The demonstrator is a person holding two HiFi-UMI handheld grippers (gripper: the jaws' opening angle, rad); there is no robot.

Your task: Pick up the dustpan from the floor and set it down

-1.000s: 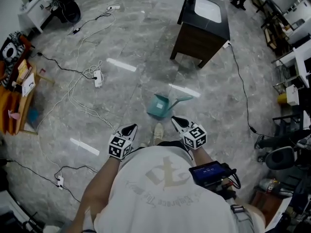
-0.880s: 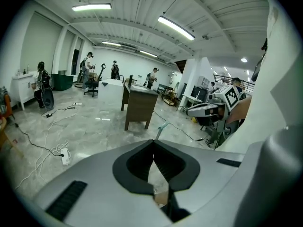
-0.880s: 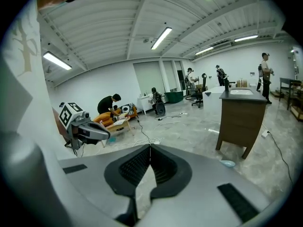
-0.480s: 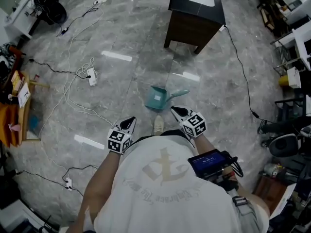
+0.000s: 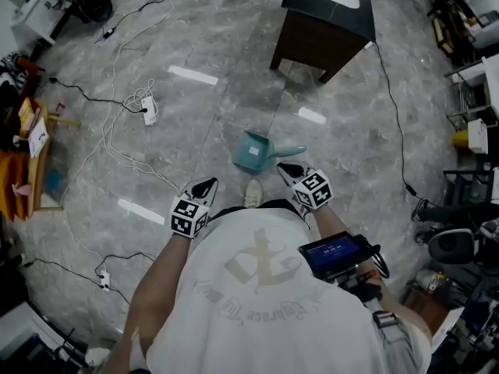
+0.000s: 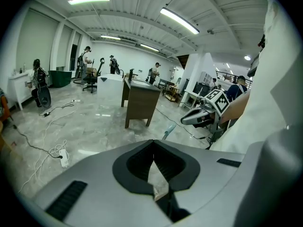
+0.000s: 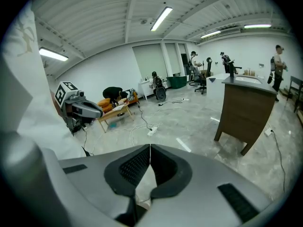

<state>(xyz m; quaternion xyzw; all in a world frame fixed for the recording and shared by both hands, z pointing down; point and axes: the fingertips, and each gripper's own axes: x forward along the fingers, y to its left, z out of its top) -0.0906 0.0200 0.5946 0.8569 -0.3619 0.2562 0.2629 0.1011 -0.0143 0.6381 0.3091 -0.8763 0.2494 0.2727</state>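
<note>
DESK: Teal plastic on grey stone, is that the dustpan [image 5: 251, 151]?

PHOTO: Yes. Flat on the floor [image 5: 234, 76], just ahead of a pale shoe [image 5: 252, 194], handle pointing toward the right hand-held gripper [image 5: 290, 170]. Tip just beside that handle. Contact impossible to judge from above.

DESK: State of both tools?

PHOTO: Right hand-held gripper closed on nothing, pads together, only floor beyond them. Left hand-held gripper [image 5: 207, 185] likewise closed and empty, held beside the body, apart from the pan.

DESK: Likely trouble from here?

PHOTO: Arriving with jaws closed, mainly. Would need opening before taking the handle. Otherwise likely to knock it and send the light pan skating over that glossy stone. Also a slim, rounded handle lying low: easy to pinch too near the tip, with a swinging, twisting scoop as the price. Worth gripping close to the scoop.

DESK: Anything else underfoot?

PHOTO: White cables [image 5: 117, 142] and a power strip [image 5: 148, 109] off to the left, dark cabinet [image 5: 323, 29] farther ahead, none near the pan. Shoe the closer hazard: could nudge the scoop during the bend down. Plenty of bare stone around for setting it down again.
</note>
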